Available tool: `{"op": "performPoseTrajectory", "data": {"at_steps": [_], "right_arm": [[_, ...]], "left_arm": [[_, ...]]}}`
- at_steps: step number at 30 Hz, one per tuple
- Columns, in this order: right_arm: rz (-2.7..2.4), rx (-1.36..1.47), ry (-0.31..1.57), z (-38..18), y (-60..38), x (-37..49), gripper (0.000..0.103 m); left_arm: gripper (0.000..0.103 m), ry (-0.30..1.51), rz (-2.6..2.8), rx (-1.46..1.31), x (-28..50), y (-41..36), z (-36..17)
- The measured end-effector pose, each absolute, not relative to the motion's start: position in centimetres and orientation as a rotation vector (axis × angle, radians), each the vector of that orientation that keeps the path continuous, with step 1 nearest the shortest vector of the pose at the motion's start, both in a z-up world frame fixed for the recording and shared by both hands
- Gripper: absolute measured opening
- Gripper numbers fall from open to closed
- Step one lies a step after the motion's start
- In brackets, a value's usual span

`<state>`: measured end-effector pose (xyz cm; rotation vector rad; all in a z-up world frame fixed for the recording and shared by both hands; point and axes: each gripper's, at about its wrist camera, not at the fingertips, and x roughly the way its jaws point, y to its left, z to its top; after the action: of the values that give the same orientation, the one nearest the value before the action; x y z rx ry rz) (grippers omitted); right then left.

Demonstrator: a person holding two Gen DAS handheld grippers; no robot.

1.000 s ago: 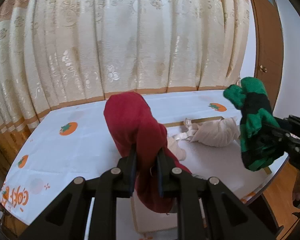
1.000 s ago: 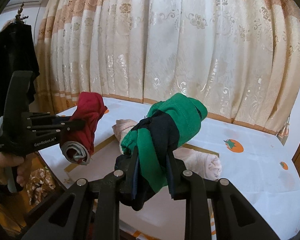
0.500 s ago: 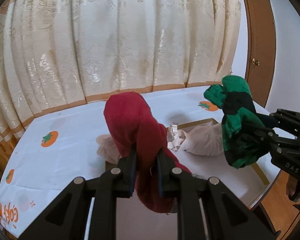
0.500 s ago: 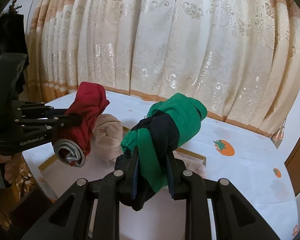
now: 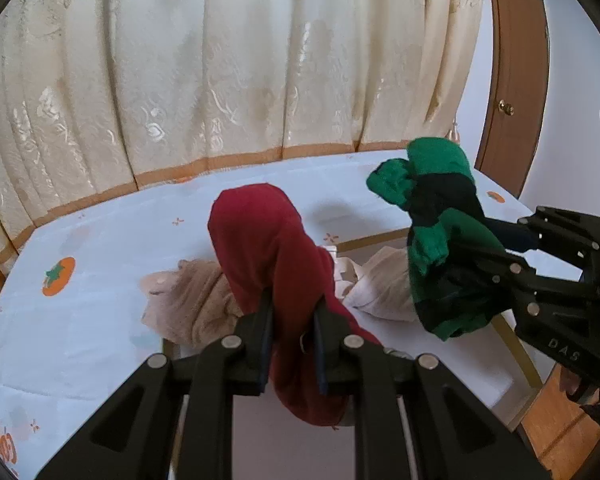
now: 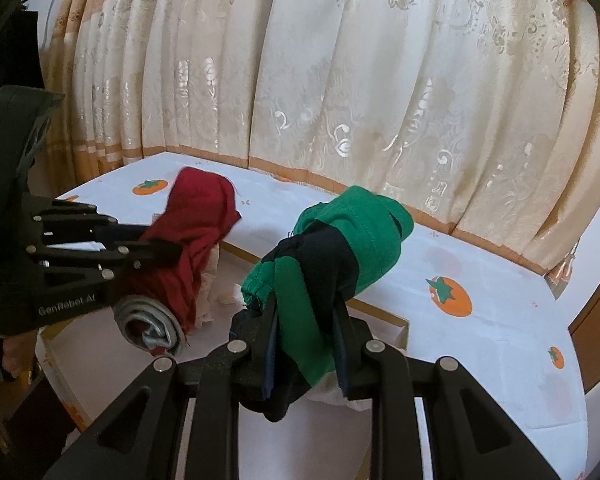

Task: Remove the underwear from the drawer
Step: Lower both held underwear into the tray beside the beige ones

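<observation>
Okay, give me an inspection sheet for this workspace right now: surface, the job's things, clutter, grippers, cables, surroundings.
Surface: white cloth with orange fruit prints, covering a flat top.
Job's things: red underwear and green and navy underwear, each rolled and held up above the open white drawer.
Clutter: beige garment and a cream garment, lying by the drawer's far edge.
Grippers: left gripper shut on the red roll; right gripper shut on the green and navy roll.
Cables: nothing seen.
Surroundings: cream patterned curtain behind; brown wooden door to the right.
</observation>
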<state>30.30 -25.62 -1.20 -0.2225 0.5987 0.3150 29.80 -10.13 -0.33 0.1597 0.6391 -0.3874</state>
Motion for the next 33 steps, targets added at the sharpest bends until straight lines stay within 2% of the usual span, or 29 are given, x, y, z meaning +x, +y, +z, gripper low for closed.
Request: {"op": "performPoseTrajectory", "data": {"at_steps": [19,33], "right_arm": [[0.352,-0.248,0.741,-5.3,-24.0,33.0,0.026],[0.345,-0.230,0.775,-6.0,-24.1,33.3,0.027]], "left_arm": [[0.016,0.714,-0.377,0.246,31.7,-12.3,-2.7],[0.023,0.697,-0.351,0.284,31.7,-12.8,-3.4]]}}
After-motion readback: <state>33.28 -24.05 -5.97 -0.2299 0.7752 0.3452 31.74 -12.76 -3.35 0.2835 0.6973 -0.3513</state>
